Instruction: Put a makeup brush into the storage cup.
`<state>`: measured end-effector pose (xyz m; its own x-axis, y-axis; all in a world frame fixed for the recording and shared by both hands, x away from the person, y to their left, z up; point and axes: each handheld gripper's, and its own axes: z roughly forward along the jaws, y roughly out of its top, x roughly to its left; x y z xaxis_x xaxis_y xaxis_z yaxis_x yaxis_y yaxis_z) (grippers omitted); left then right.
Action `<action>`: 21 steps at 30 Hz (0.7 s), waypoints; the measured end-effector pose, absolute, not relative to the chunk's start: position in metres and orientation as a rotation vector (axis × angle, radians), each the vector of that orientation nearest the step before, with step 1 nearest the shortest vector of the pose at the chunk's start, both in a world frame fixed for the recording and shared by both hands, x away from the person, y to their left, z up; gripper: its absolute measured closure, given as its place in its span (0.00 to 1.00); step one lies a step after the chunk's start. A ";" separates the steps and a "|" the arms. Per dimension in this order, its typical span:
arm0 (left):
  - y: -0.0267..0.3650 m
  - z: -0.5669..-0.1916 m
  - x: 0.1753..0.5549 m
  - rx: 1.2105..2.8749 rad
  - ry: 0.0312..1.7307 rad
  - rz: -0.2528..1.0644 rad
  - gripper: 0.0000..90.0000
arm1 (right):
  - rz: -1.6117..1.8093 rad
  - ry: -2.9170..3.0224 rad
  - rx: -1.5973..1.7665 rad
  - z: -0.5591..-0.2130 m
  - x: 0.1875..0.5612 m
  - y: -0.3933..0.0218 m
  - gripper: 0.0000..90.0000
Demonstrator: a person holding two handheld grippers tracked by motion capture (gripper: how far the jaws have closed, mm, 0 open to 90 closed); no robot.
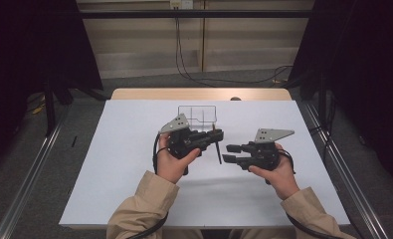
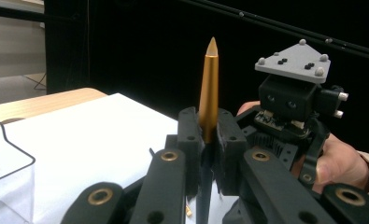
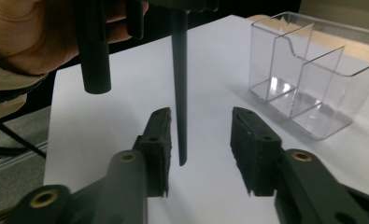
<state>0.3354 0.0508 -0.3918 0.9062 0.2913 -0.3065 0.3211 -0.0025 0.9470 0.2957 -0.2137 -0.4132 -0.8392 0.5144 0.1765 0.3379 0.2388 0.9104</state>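
Note:
A pen with a gold pointed end (image 2: 209,88) and a thin dark barrel (image 3: 180,93) stands nearly upright above the table, and my left gripper (image 2: 208,135) is shut on it. In the high view the pen (image 1: 218,149) hangs down from the left gripper (image 1: 218,134) over the middle of the white sheet. My right gripper (image 3: 201,140) is open. The barrel's lower end sits between its jaws, close to the left pad, with a clear gap to the right pad. From above, the right gripper (image 1: 228,153) points left at the pen.
A clear plastic box (image 1: 198,114) with compartments stands on the white sheet (image 1: 134,174) just behind the grippers, and it is close on the right in the right gripper view (image 3: 308,70). The wooden table edge (image 1: 199,93) lies beyond it.

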 end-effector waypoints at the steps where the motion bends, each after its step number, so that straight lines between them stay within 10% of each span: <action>1: 0.052 -0.392 0.335 1.592 0.488 -0.022 0.92 | 1.662 2.333 0.810 -0.413 0.295 -0.215 0.59; 21: 0.072 -0.394 0.335 1.602 0.502 0.020 0.92 | 1.685 2.264 0.817 -0.417 0.288 -0.236 0.23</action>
